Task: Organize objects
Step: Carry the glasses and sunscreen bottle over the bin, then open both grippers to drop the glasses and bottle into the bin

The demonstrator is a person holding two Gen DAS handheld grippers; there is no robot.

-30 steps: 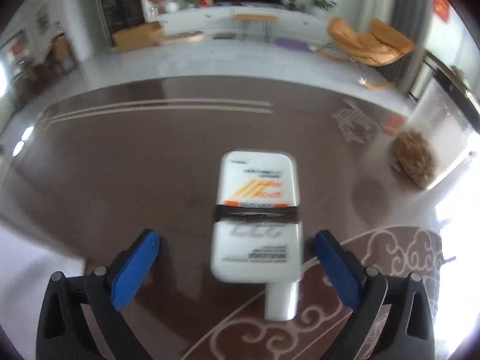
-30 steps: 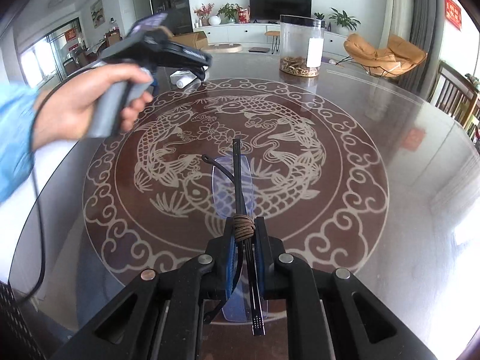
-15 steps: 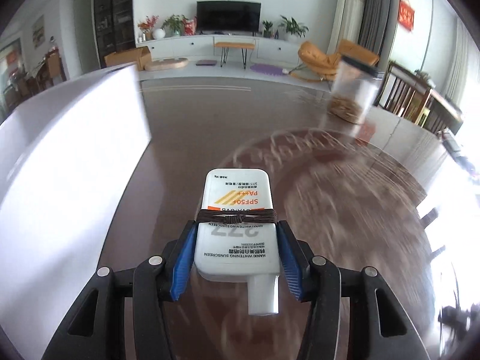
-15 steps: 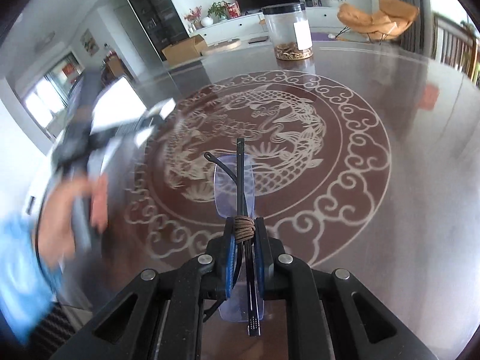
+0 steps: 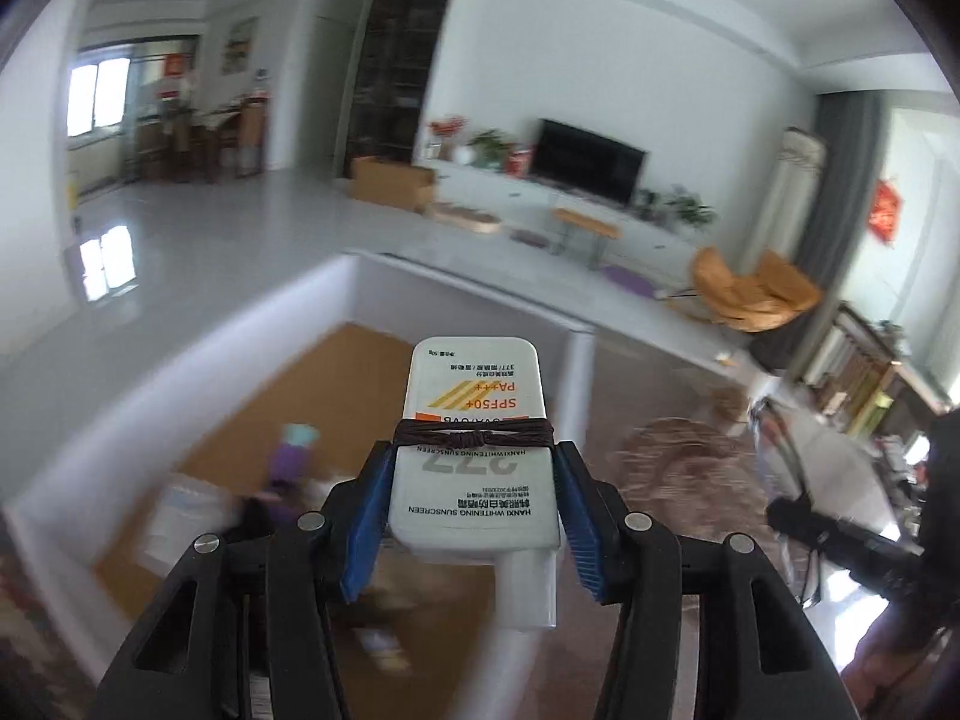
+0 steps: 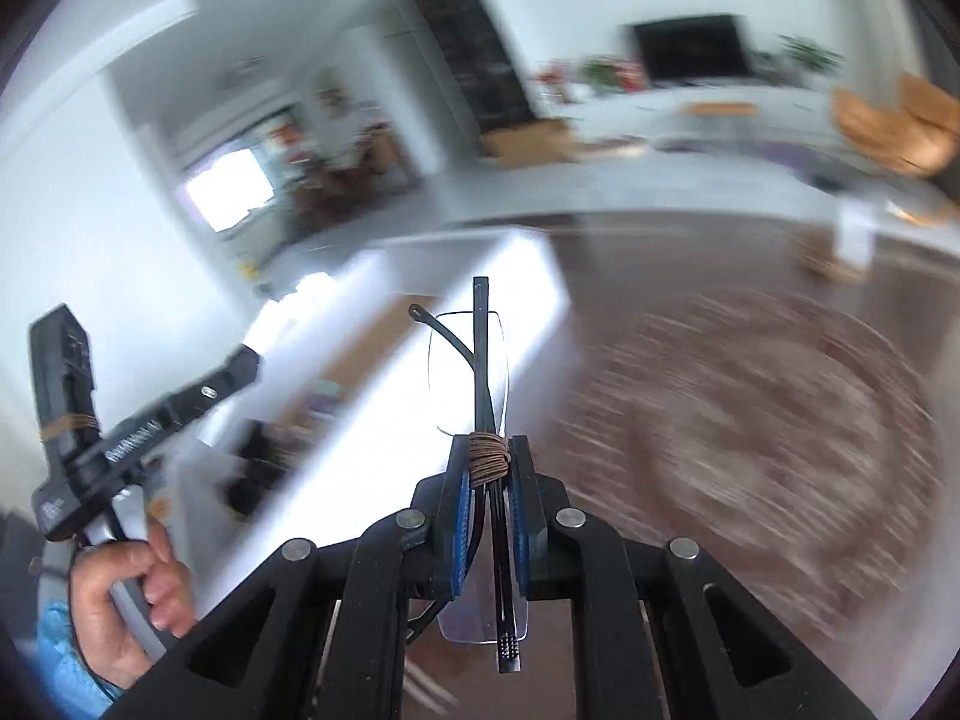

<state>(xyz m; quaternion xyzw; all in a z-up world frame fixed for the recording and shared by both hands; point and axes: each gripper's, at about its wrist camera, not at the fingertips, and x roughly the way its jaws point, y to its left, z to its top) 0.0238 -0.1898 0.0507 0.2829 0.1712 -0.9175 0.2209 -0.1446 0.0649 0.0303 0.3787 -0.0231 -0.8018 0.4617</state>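
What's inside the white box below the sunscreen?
Inside the white-walled box with a brown floor: a purple item with a pale cap and a whitish packet, all blurred. The white sunscreen tube and left tool hide the near corner.

Back wall first: a black television [image 5: 591, 161] sits on a long white cabinet [image 5: 540, 204], with green plants [image 5: 491, 144] and something red beside it. A cardboard carton [image 5: 393, 183] rests on the pale floor [image 5: 198, 252] just left of that cabinet. An orange lounge chair [image 5: 753, 291] sits off to the right, near a grey curtain [image 5: 840, 138]. A tall dark shelf unit [image 5: 399, 66] climbs the wall. Far left, a bright window [image 5: 96, 93] and a cluster of wooden furniture. The worktop [image 6: 750, 396] shows brown with a pale swirling pattern, heavily blurred.
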